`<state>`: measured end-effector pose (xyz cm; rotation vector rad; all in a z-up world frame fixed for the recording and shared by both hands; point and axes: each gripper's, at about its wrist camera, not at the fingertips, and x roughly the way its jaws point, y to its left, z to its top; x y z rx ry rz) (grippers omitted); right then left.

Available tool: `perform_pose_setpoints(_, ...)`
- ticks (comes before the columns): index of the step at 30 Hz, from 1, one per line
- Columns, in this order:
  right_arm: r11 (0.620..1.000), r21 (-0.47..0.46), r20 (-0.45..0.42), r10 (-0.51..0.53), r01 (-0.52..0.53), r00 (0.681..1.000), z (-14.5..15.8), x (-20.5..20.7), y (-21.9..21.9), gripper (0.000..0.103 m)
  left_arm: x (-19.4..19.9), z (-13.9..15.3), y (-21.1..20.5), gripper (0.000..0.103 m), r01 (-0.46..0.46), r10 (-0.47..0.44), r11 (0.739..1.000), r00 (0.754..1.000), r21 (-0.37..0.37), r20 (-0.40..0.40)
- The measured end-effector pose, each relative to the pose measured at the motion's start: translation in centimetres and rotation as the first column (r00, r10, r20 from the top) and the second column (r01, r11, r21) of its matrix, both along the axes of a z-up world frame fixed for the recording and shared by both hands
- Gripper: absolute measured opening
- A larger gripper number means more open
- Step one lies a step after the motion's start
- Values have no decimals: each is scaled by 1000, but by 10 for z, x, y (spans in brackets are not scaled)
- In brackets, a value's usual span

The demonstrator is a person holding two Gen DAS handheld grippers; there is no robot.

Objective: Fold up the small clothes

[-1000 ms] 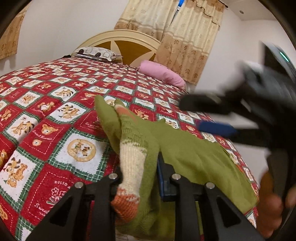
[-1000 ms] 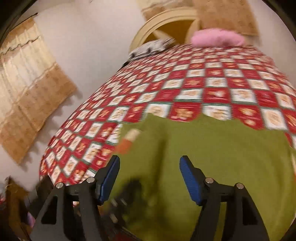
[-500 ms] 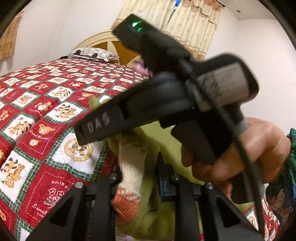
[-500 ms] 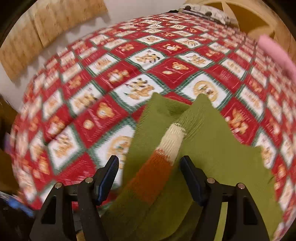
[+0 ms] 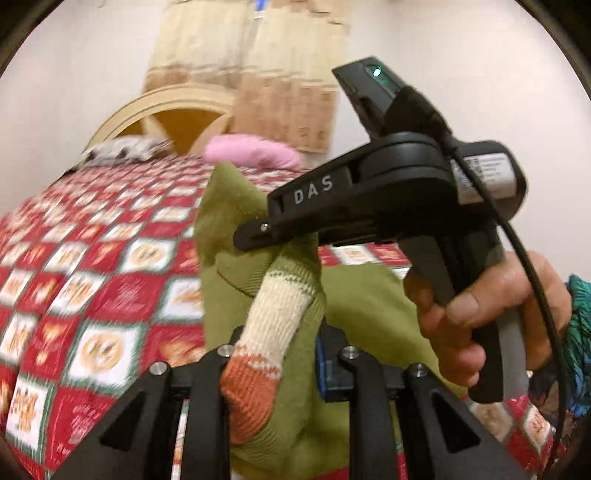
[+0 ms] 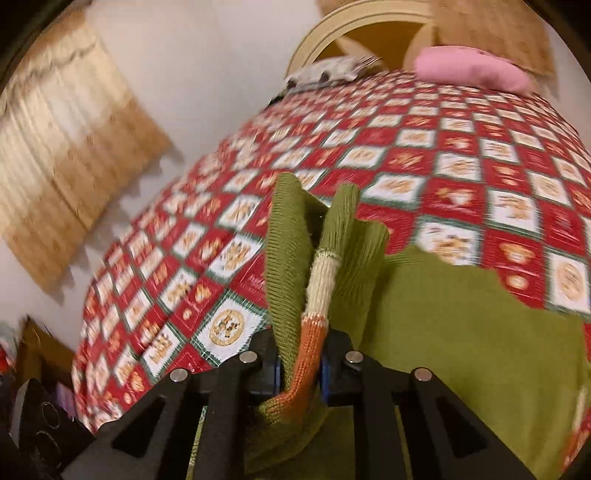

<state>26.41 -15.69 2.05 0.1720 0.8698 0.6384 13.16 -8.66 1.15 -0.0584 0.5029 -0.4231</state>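
Note:
A small olive-green knit sweater (image 5: pixel 369 295) with a cream and orange striped cuff (image 5: pixel 273 325) lies partly on the bed and partly lifted. My left gripper (image 5: pixel 273 365) is shut on the sweater at the striped cuff. My right gripper (image 6: pixel 299 365) is shut on the sweater (image 6: pixel 461 332) too, pinching the orange and cream cuff (image 6: pixel 314 314) with green folds rising above it. The right gripper's black body (image 5: pixel 406 199) and the hand holding it cross the left wrist view, its fingers reaching into the raised green cloth.
The bed carries a red, white and green checked quilt (image 6: pixel 461 155). A pink pillow (image 6: pixel 469 74), a patterned pillow (image 6: pixel 325 74) and a round cream headboard (image 6: pixel 369 33) are at the far end. Beige curtains (image 6: pixel 62 155) hang on the walls.
My right gripper has closed on the striped cuff and green folds, having been open before. The cloth is lifted higher. Both views have swung, the right one toward the headboard.

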Motion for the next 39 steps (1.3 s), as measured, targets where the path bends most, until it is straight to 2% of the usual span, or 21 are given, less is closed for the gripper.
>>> perform_pose_setpoints(5, 993, 13, 24, -114, 114, 993, 7, -16, -83, 13, -6, 12, -66, 22, 125, -126, 991, 992, 42, 28)
perform_pose_setpoints(7, 988, 11, 11, -151, 151, 988, 0, -20, -114, 13, -6, 9, -93, 22, 173, -173, 984, 985, 41, 4)
perform_pose_setpoints(10, 978, -30, -36, -208, 207, 977, -26, -19, -151, 12, -3, -1, -129, 22, 215, -213, 975, 976, 57, -50)
perform_pose_setpoints(13, 964, -6, -89, -266, 266, 960, -56, -21, -184, 12, -6, -15, -150, 22, 239, -232, 967, 969, 84, -90)
perform_pose_setpoints(18, 951, 14, -113, -304, 308, 946, -92, -27, -204, 12, -11, -28, -171, 22, 269, -249, 954, 957, 130, -146)
perform_pose_setpoints(22, 938, 82, -131, -324, 336, 937, -105, -28, -214, 12, -8, -31, -172, 23, 275, -250, 953, 950, 124, -186)
perform_pose_setpoints(24, 937, 76, -126, -330, 341, 935, -105, -28, -213, 13, -4, -34, -174, 29, 294, -269, 950, 943, 108, -197)
perform_pose_setpoints(26, 934, 61, -129, -343, 352, 931, -101, -33, -215, 21, -12, -29, -168, 53, 328, -308, 942, 929, 72, -203)
perform_pose_setpoints(28, 925, 43, -124, -370, 377, 921, -92, -43, -221, 26, -23, -26, -157, 59, 361, -345, 931, 917, 49, -201)
perform_pose_setpoints(30, 903, 10, -95, -426, 429, 900, -81, -61, -231, 30, -32, -25, -143, 67, 350, -334, 934, 925, 65, -181)
perform_pose_setpoints(32, 889, -14, -45, -458, 458, 888, -64, -90, -236, 31, -47, -22, -122, 71, 353, -341, 935, 924, 43, -170)
perform_pose_setpoints(34, 892, 19, -21, -450, 451, 893, -52, -121, -236, 31, -57, -21, -101, 74, 345, -336, 938, 928, 30, -164)
perform_pose_setpoints(36, 895, 43, -7, -444, 444, 896, -44, -149, -232, 36, -63, -24, -81, 75, 318, -310, 948, 937, 30, -161)
perform_pose_setpoints(38, 890, 67, -3, -453, 452, 892, -42, -170, -225, 54, -67, -27, -62, 75, 286, -279, 958, 944, 13, -174)
perform_pose_setpoints(39, 888, 94, -6, -452, 451, 892, -42, -180, -221, 56, -66, -29, -54, 75, 270, -266, 963, 946, -6, -185)
